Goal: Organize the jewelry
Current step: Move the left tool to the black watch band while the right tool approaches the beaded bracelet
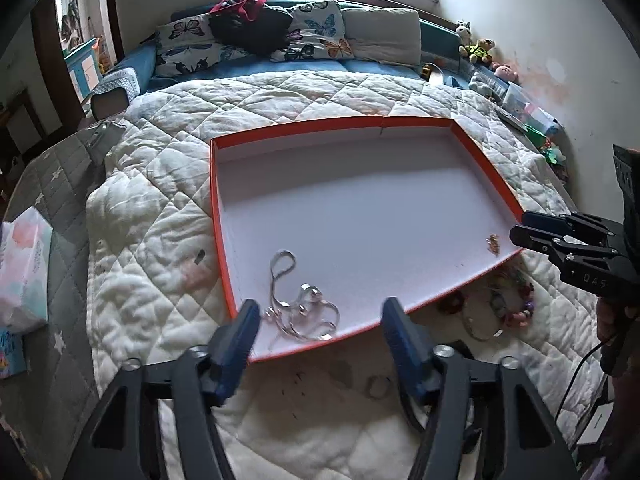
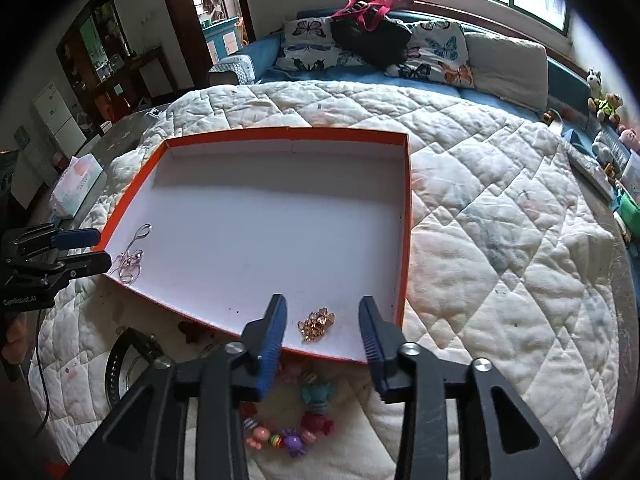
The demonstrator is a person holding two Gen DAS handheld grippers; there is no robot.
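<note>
**Operator:** Checking tool status first. Report both grippers.

**Inspector:** Left gripper (image 1: 320, 316): jaws apart, nothing clamped. The silver chain necklace (image 1: 301, 308) lies loose on the tray floor between and just beyond the blue pads (image 1: 240, 332), not pressed by them. Right gripper (image 2: 323, 326): jaws parted, nothing clamped. The gold rhinestone brooch (image 2: 316, 325) rests on the tray floor between the fingertips, clear of both.

**Operator:** Location of the receiving container?

**Inspector:** The orange-rimmed cardboard tray (image 2: 406, 216) sits flat on the white quilt (image 2: 500, 216). Necklace occupies the near left corner; brooch occupies the near right corner. The rest of the tray floor is bare.

**Operator:** Items outstanding?

**Inspector:** Several, all on the quilt outside the near rim. A colourful charm bracelet (image 2: 296, 432) lies below the right gripper. A dark bangle (image 2: 120, 360) lies to its left. A thin ring (image 1: 378, 387) lies between the left gripper's arms. Other small pieces near the rim are too blurred to identify.

**Operator:** Progress assessment?

**Inspector:** Judged as early: two pieces placed, at least three remaining. Next step is likely a pickup from the quilt.
</note>
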